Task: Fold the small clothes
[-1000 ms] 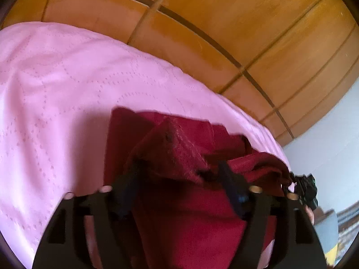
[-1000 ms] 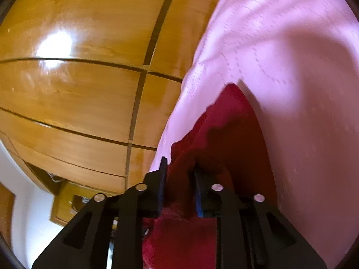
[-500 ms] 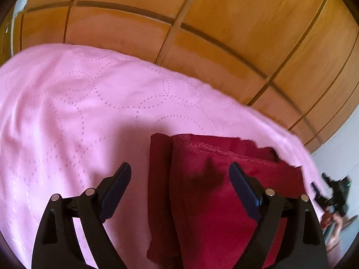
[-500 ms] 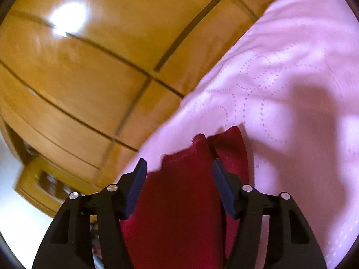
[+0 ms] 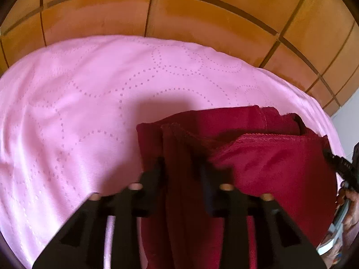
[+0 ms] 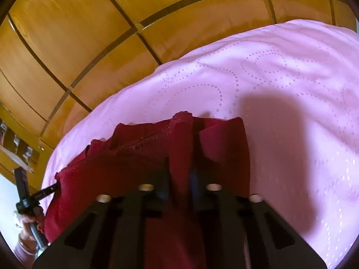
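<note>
A dark red garment (image 5: 258, 157) lies in folded layers on the pink quilted bedcover (image 5: 89, 100). My left gripper (image 5: 182, 165) is shut on a fold at the garment's left side. In the right wrist view the same red garment (image 6: 145, 157) fills the lower middle, and my right gripper (image 6: 179, 170) is shut on a raised fold of it. Each gripper shows at the edge of the other's view: the right one (image 5: 341, 165) and the left one (image 6: 38, 195), both at the garment's edges.
Orange-brown wooden wardrobe panels (image 5: 202, 11) stand behind the bed in both views (image 6: 78, 33). The pink bedcover (image 6: 291, 89) stretches to the right of the garment. A wooden shelf with small items (image 6: 13, 141) is at the far left.
Half a second ago both grippers were open above the flat folded garment. Now both have closed on folds of it, and the fabric is lifted and bunched between them.
</note>
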### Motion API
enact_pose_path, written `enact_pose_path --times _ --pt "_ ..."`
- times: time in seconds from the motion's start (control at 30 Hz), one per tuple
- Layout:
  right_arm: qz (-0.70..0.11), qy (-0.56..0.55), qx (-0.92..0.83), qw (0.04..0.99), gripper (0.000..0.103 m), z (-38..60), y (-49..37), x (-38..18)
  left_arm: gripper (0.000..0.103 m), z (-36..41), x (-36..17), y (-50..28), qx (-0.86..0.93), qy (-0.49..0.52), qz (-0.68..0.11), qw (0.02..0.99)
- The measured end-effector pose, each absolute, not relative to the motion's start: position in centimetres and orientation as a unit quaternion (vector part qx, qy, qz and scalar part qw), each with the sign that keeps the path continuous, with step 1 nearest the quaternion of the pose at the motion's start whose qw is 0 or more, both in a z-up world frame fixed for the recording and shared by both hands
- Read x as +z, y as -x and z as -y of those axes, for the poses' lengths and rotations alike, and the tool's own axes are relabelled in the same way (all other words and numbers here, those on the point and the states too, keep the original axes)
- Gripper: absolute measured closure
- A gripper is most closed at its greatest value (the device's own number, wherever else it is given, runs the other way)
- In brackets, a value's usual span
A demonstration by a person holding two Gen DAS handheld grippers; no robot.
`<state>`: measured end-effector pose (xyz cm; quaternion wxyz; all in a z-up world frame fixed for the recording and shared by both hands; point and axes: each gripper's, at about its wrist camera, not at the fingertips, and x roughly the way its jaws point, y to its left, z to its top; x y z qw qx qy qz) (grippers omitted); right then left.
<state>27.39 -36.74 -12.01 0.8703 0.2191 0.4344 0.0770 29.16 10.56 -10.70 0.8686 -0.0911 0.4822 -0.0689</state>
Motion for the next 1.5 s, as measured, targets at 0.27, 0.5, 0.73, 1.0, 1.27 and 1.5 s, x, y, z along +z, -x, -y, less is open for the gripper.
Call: enact_pose_path --times 0.27,0.5,0.73,1.0,1.27,1.5 --pt "-0.367 -0.2 0.053 0.907 0.096 37.0 -26.7 -7.0 0.09 -10.8 -6.5 -28.9 -0.043 0.124 -0.416 0.9" --pt "-0.415 -0.181 0.006 0.892 0.096 36.6 -28.9 -12.1 0.09 -9.5 -10.5 -30.8 0.016 0.1 -0.44 0.892" --pt "-0.409 -0.196 0.003 0.891 0.096 37.0 -29.1 -14.6 0.083 -8.8 -12.5 -30.6 0.028 0.075 -0.425 0.902" --pt "-0.409 -0.206 0.012 0.889 0.065 37.4 -28.7 -13.1 0.041 -8.5 -10.5 -30.0 0.03 0.072 -0.426 0.901" --pt "-0.384 -0.085 0.059 0.918 0.073 32.6 -26.9 -7.6 0.04 -4.9 -6.1 -27.8 -0.015 0.091 -0.377 0.921" --pt "-0.447 -0.063 0.058 0.891 0.083 30.0 -31.6 -12.0 0.04 -0.6 -10.1 -31.4 -0.016 0.0 -0.406 0.914"
